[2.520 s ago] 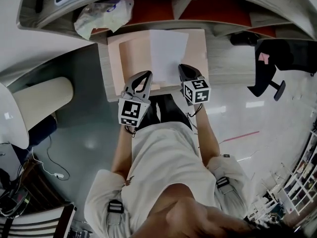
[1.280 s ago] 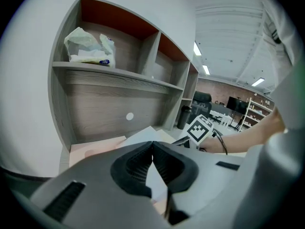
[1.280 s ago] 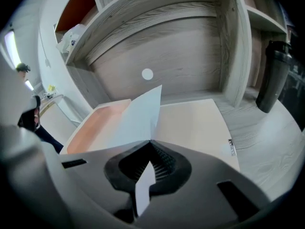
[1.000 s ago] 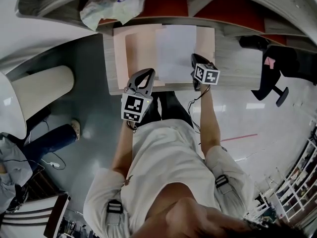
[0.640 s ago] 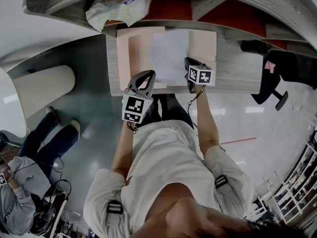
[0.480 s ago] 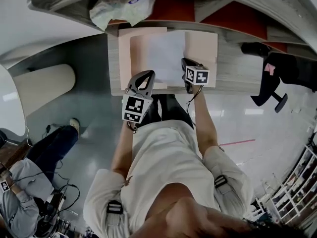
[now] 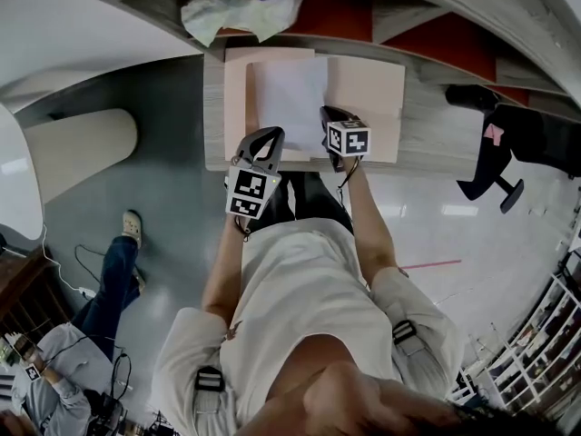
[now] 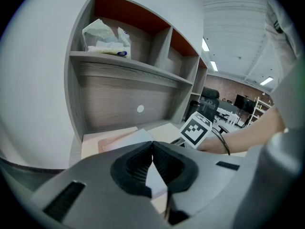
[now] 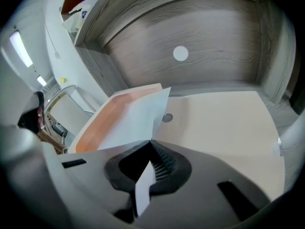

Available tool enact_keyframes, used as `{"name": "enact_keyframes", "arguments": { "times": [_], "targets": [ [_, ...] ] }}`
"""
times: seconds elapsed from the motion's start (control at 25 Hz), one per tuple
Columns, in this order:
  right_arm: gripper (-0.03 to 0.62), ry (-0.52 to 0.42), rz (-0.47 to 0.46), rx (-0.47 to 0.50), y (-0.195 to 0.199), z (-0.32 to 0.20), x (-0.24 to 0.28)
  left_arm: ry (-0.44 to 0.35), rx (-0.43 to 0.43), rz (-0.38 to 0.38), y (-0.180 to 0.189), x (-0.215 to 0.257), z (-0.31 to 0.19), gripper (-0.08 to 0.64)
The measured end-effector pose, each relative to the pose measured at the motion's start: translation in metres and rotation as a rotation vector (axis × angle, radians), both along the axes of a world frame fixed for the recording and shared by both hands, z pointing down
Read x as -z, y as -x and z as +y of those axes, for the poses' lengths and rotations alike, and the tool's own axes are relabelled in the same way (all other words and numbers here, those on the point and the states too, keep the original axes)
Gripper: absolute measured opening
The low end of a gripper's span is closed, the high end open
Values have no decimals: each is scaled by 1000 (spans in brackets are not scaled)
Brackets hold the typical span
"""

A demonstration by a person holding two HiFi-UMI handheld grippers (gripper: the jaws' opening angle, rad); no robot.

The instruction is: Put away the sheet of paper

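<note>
An open peach folder [image 7: 368,89] lies on the grey desk [image 7: 436,130] under a shelf. A white sheet of paper [image 7: 290,94] rests over the folder's left half. My right gripper [image 7: 329,127] is shut on the sheet's near right edge. In the right gripper view the sheet [image 9: 136,118] runs from between the closed jaws of the right gripper [image 9: 151,143] out over the folder's orange pocket [image 9: 97,125]. My left gripper [image 7: 260,148] hovers at the desk's near edge, just left of the sheet. The left gripper [image 8: 153,144] is shut and empty.
A crumpled plastic bag [image 7: 241,3] sits on the shelf [image 8: 133,66] above the desk. A black office chair [image 7: 495,143] stands to the right. A pale cylinder [image 7: 82,153] and a person's leg [image 7: 113,275] are on the floor to the left.
My right gripper has carried the sheet leftward, from the middle of the folder onto its left half. The left gripper has stayed at the desk's near edge.
</note>
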State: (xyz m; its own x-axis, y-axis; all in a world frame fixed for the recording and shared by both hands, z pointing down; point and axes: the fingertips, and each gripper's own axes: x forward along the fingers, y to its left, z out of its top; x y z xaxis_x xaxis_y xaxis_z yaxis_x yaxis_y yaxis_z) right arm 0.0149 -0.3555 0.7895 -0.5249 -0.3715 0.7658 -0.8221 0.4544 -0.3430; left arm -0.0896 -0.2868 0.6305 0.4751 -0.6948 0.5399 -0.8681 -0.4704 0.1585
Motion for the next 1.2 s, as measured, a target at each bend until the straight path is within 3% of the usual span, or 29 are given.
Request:
{"name": "enact_keyframes", "arguments": {
  "times": [0.56, 0.84, 1.08, 1.2],
  "targets": [
    [20, -18, 24, 83, 48, 7, -4, 48, -10, 11, 3, -22, -6, 21],
    [20, 35, 0, -40, 48, 4, -11, 54, -8, 14, 10, -23, -4, 21],
    [24, 4, 59, -1, 47, 7, -14, 57, -13, 15, 15, -25, -2, 21],
    [143, -4, 74, 25, 46, 8, -13, 53, -17, 17, 15, -24, -3, 21]
  ]
}}
